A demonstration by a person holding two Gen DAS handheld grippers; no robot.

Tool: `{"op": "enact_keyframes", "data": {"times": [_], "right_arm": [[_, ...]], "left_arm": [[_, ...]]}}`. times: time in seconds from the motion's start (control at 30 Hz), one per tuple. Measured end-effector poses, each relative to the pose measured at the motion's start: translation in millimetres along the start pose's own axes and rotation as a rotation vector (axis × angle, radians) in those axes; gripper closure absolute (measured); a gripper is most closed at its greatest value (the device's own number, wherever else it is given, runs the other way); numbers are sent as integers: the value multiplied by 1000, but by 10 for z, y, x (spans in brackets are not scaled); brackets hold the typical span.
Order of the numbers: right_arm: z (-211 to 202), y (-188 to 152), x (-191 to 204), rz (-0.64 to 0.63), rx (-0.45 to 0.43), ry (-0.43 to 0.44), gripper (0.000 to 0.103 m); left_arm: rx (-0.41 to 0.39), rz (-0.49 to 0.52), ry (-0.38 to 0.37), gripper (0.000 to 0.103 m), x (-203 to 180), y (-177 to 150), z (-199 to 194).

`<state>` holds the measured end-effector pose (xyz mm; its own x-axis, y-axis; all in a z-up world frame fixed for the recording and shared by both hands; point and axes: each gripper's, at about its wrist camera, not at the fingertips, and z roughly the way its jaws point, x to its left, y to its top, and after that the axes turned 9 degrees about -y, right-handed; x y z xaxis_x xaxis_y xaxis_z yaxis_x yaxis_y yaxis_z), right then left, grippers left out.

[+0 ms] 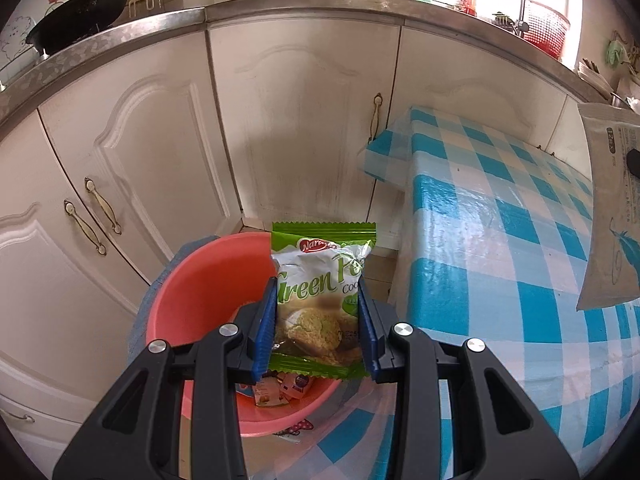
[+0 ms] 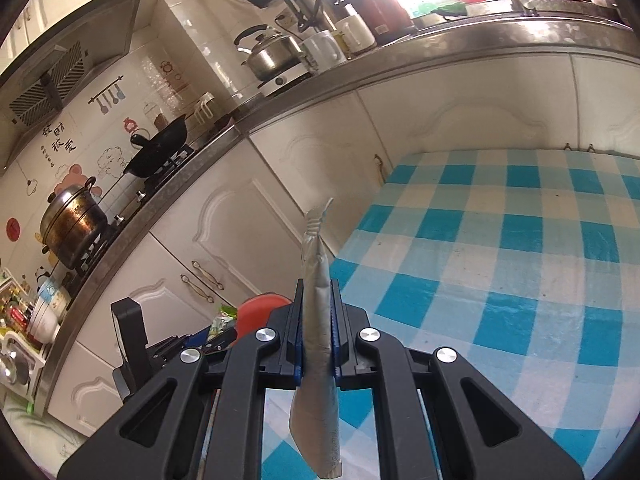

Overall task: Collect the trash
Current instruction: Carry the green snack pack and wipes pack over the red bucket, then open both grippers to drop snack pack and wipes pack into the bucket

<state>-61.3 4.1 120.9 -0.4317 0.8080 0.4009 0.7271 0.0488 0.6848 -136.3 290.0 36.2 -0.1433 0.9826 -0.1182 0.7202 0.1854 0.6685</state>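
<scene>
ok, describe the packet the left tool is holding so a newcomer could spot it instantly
Start at the checked blue-and-white table; just off its left edge a pink basin sits low in front of the white cabinets. Above that basin, the left tool clamps the green cookie packet. Unlike the small wrappers in the basin, it is large, with a cookie picture.

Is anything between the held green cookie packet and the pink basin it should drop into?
Nothing visible. The left gripper holds the green cookie packet directly over the open pink basin, which already contains a few wrappers.

Cookie packet [image 1: 320, 300] hides much of the basin [image 1: 200, 280].
</scene>
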Motion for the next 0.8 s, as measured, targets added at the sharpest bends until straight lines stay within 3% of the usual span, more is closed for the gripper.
{"op": "enact_keyframes", "data": {"times": [0.37, 0.63, 0.73, 0.8], "right_arm": [[628, 118, 831, -106, 85, 131, 92], [1230, 0, 1344, -183, 144, 138, 92], [1523, -115, 1406, -173, 204, 140, 89], [1702, -202, 1414, -167, 237, 116, 79]], "left_arm": [[5, -79, 51, 65, 496, -29, 24], [25, -159, 64, 65, 851, -95, 169], [47, -185, 57, 65, 948, -146, 284], [51, -199, 55, 65, 986, -178, 353]]}}
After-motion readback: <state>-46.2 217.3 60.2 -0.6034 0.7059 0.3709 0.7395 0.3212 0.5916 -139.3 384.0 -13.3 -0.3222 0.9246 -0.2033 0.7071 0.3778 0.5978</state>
